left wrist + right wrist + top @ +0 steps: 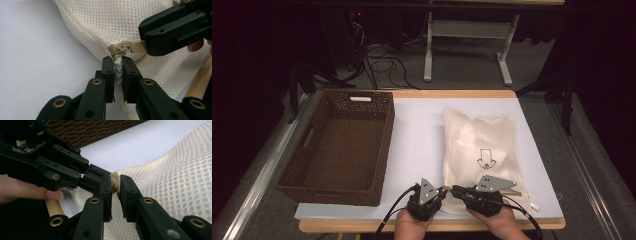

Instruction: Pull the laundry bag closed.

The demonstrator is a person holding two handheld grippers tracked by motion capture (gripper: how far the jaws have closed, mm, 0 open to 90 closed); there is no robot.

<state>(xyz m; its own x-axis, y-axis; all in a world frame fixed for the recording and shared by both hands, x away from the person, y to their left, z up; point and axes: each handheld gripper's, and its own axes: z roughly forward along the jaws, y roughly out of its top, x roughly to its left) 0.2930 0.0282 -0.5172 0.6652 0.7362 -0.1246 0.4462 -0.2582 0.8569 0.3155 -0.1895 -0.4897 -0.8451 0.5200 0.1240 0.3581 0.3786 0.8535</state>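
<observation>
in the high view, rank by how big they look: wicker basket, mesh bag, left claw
1. wicker basket, largest.
2. mesh bag, clearly smaller.
3. left claw, by far the smallest.

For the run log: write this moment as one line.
left gripper: shut on mesh bag corner | right gripper: shut on zipper pull | zipper: closed end | basket: empty

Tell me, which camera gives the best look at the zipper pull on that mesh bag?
The left gripper view: the zipper pull lies sharp and close, its tab in the right gripper. In the right gripper view it sits mostly hidden between the black jaws. In the high view it is too small to make out.
</observation>
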